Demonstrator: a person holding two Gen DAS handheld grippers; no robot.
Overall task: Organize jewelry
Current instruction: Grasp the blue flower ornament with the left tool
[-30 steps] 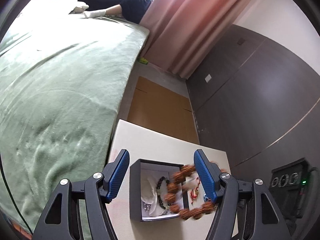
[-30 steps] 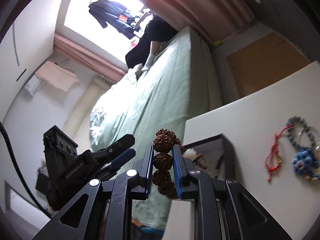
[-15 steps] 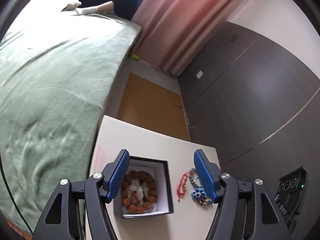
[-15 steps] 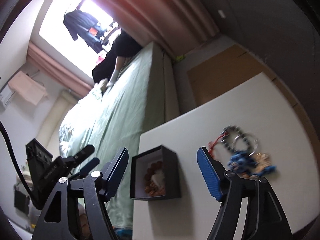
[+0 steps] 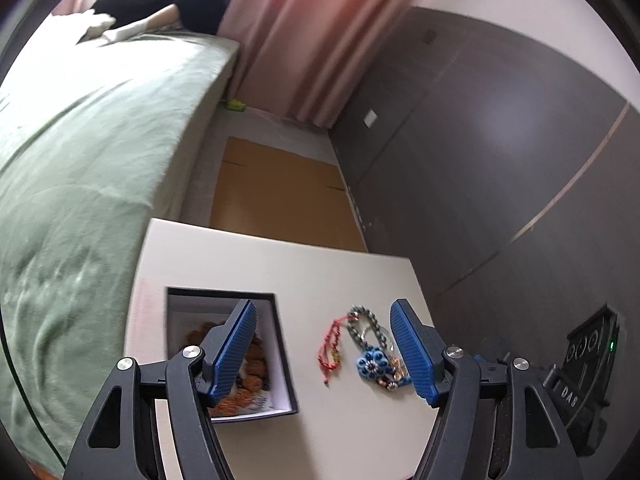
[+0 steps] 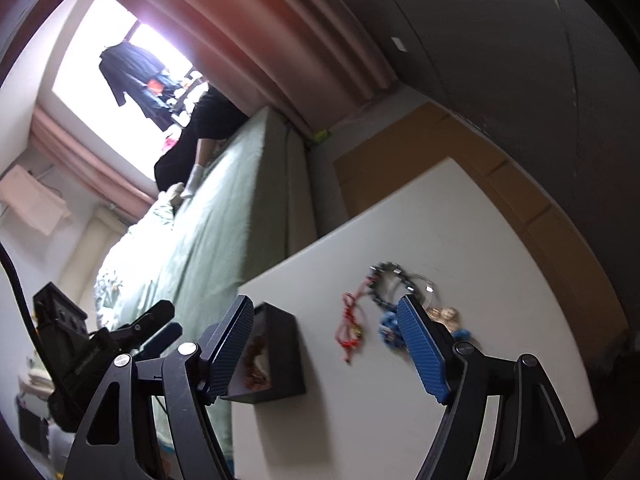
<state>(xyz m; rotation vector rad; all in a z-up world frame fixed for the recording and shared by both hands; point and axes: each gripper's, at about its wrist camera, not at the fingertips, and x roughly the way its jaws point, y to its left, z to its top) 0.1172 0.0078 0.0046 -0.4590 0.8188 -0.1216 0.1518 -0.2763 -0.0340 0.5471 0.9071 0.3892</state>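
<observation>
A white rectangular tabletop [image 5: 280, 264] stands beside a bed with a green cover [image 5: 88, 152] in a bedroom. The right gripper [image 6: 326, 346] has just been opening; its jaws now stand spread with nothing between them. The left gripper [image 5: 322, 346] is likewise spread and empty. One step appears done: the brown knobbly-bead bracelet [image 5: 250, 364] lies inside the open black square box with white lining [image 5: 280, 344]. Remaining on the tabletop, just beside the box, are a red cord bracelet [image 5: 332, 350], a grey bead bracelet [image 5: 366, 320] and a blue flower-bead piece [image 5: 372, 364], apparently still to be placed.
</observation>
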